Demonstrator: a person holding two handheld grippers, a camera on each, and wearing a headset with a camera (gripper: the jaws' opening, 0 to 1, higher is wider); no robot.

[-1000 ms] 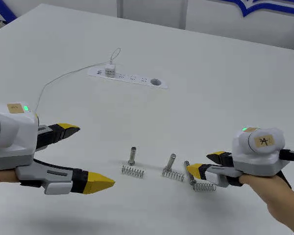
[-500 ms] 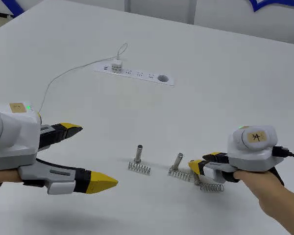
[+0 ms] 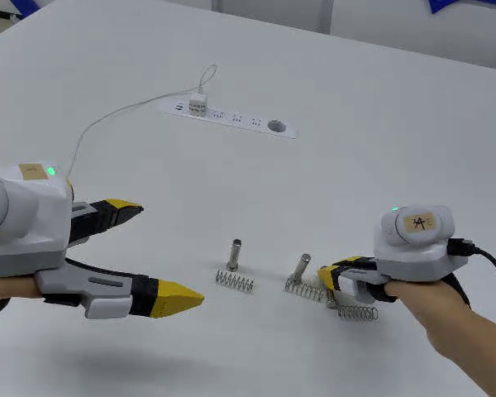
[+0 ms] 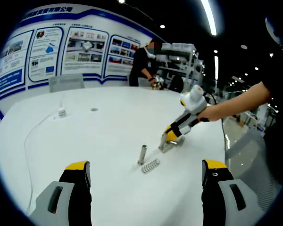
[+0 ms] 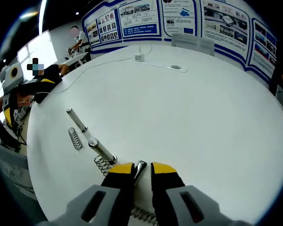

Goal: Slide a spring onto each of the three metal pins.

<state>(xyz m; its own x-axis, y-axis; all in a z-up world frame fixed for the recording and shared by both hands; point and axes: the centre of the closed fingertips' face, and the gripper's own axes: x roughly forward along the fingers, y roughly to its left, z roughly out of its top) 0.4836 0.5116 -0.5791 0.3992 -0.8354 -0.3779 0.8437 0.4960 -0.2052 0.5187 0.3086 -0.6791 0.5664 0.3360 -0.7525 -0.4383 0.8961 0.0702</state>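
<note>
Three short metal pins lie in a row on the white table, each with a spring beside it. The left pin (image 3: 234, 254) has a spring (image 3: 234, 283) in front of it, and so does the middle pin (image 3: 301, 268) with its spring (image 3: 302, 289). My right gripper (image 3: 331, 279) is shut on the third pin (image 5: 139, 168), whose tip shows between the yellow fingertips; the third spring (image 3: 357, 313) lies just under the gripper. My left gripper (image 3: 155, 251) hovers wide open to the left of the row, holding nothing. It faces the left pin (image 4: 142, 154) and its spring (image 4: 151, 165).
A white power strip (image 3: 231, 120) with a plugged charger (image 3: 197, 105) and a thin cable (image 3: 107, 128) lies at the back of the table. A person (image 4: 146, 66) stands beyond the table's far edge.
The right gripper's jaws have come together on the third pin. My head has shifted the picture a little; the left gripper stays open in about the same place.
</note>
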